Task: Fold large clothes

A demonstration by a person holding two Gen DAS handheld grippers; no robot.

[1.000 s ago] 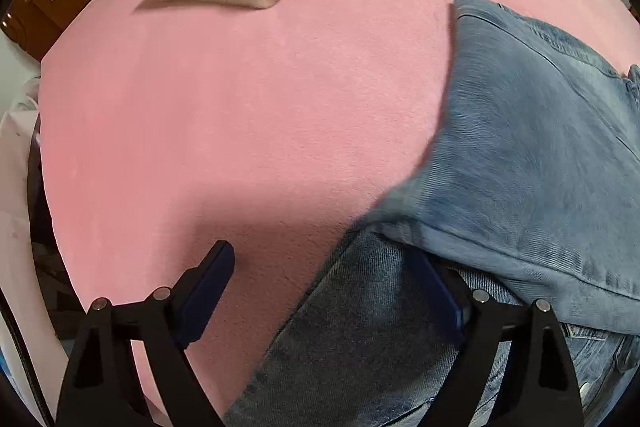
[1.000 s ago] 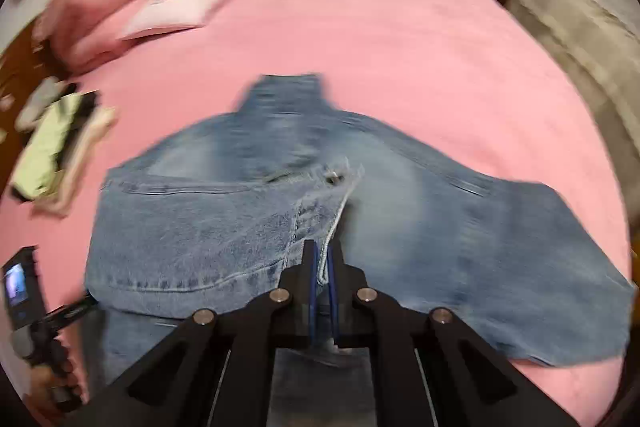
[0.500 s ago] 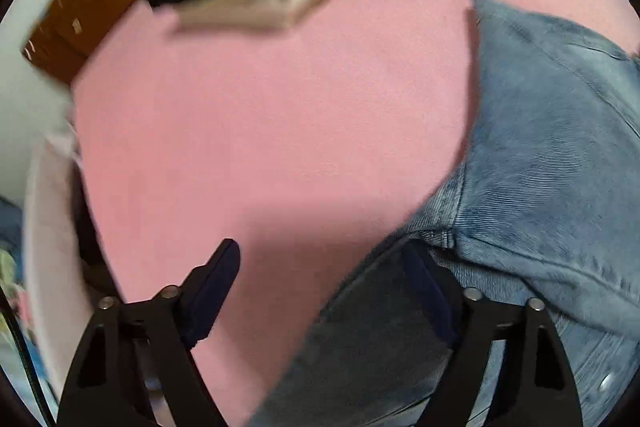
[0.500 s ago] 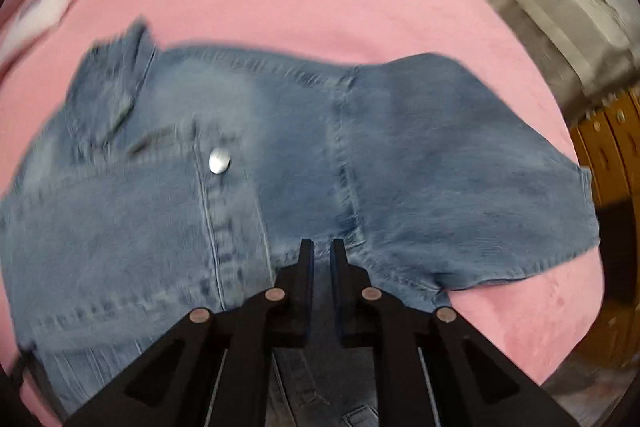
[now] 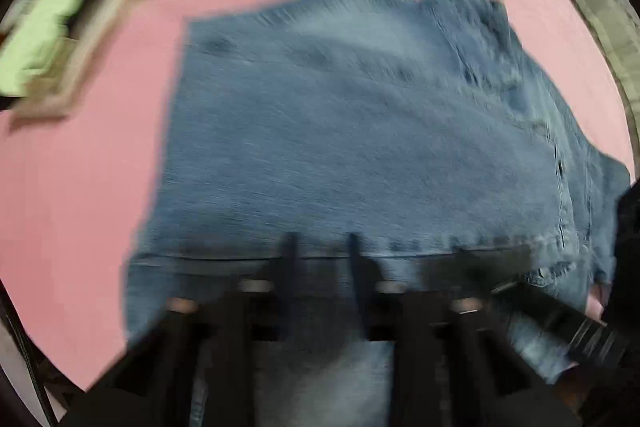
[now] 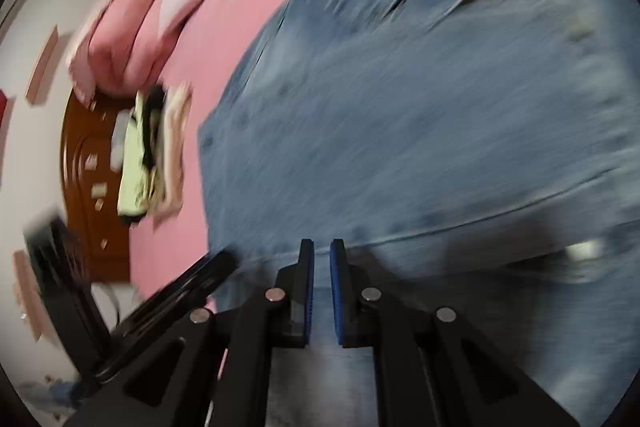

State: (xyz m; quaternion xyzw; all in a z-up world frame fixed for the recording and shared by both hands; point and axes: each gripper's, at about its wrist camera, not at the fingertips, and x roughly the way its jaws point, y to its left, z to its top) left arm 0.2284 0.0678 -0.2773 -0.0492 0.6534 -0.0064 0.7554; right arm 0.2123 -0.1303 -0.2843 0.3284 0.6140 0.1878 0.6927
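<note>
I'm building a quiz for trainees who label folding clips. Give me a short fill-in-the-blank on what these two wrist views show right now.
1. The blue denim garment lies spread on a bed cover coloured ____.
2. The small pile of folded clothes is topped by a piece coloured light ____.
3. In the right wrist view, the inner pads of the right claw are coloured ____.
4. The metal button sits on fabric made of ____.

Missing words: pink; green; blue; denim
</note>
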